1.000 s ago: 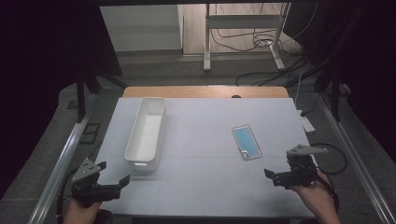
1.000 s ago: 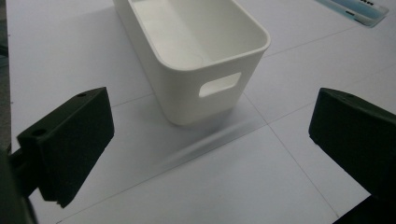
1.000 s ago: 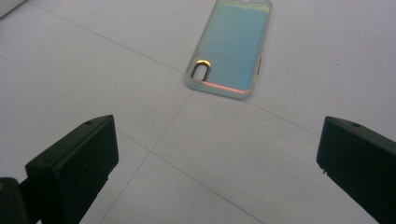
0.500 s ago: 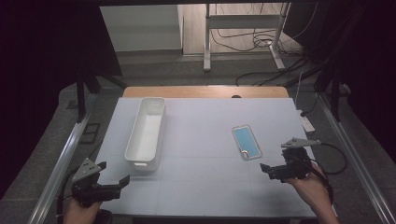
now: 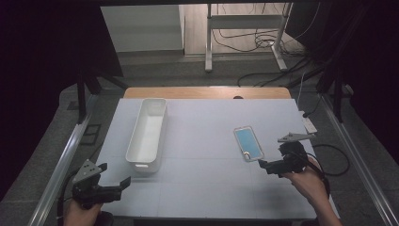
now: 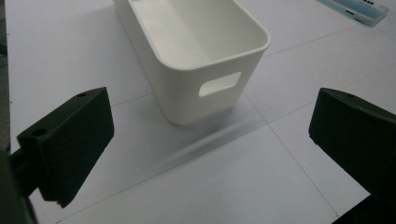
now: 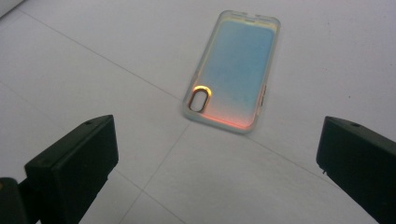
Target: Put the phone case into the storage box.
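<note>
A clear phone case [image 5: 248, 143] with a blue tint lies flat on the white table [image 5: 207, 186], right of centre. My right gripper [image 5: 271, 159] is open just to the case's near right, its jaws pointing at it. In the right gripper view the phone case [image 7: 238, 60] lies ahead of my right gripper [image 7: 219, 125], between the wide-apart jaws, and nothing is held. A long white bin [image 5: 146, 134] stands empty at the left. My left gripper [image 5: 114, 174] is open near the front left corner. In the left gripper view, the bin [image 6: 196, 51] shows its handle slot beyond my left gripper [image 6: 212, 100].
A wooden strip [image 5: 202, 92] runs along the table's far edge. Metal rails [image 5: 61, 160] flank both sides. A white adapter [image 5: 309, 124] with cables lies off the right edge. Bare white surface spreads between the bin and the case. The case's corner [image 6: 359, 7] peeks in the left gripper view.
My right gripper has moved left and slightly forward, closing in on the phone case's near end. The left gripper has stayed put.
</note>
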